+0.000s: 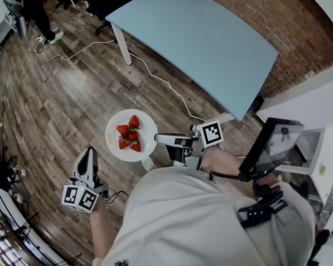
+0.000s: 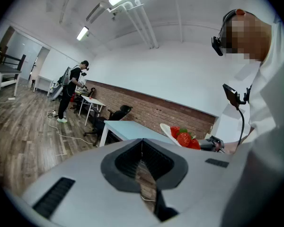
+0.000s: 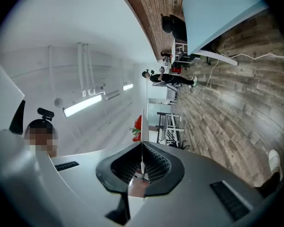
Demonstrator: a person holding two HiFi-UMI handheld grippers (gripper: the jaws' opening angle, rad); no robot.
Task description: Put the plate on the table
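Shirt [image 1: 200, 220] lay nearest; right gripper [image 1: 158, 139] was clenched on the rim of the plate [image 1: 114, 136] of strawberries [image 1: 130, 133] over the floor [image 1: 55, 93] near the table [image 1: 200, 37], while left gripper [image 1: 88, 151], farther from the table, was closed, empty.

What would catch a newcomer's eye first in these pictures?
A white plate of red strawberries is held in the air over the wood floor, its rim pinched by the right gripper. Just beyond it stands a big pale blue table. The left gripper hangs shut and empty at lower left.
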